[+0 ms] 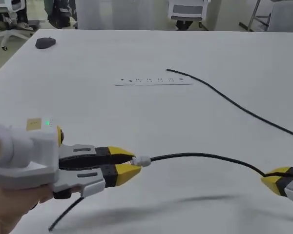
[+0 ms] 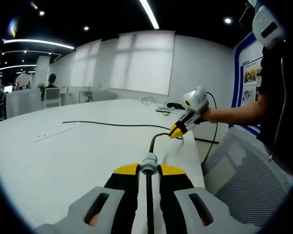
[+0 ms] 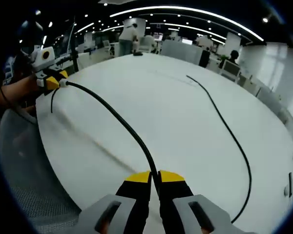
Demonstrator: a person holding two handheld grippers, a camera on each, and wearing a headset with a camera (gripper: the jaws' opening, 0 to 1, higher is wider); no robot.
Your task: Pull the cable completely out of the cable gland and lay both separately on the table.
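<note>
Left gripper [image 1: 135, 164] fingers are pinching the cable gland [image 1: 143, 161], hovering over the worktop [image 1: 136, 112]. Right gripper [image 1: 264, 177] fingers are pinching the cable [image 1: 205, 156] well apart from the cable gland. Risk: the cable could be slipping through the right fingers if the pull is going off-axis.

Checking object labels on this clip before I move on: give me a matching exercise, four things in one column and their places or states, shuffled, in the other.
Column A
1. cable gland
2. right gripper
3. power strip
4. mouse

Column B
a. far left corner of the table
b. shut on the black cable
c. at the left gripper jaw tips
d. flat at mid-table, beyond the cable

Pairs: 1-c, 2-b, 3-d, 4-a
</note>
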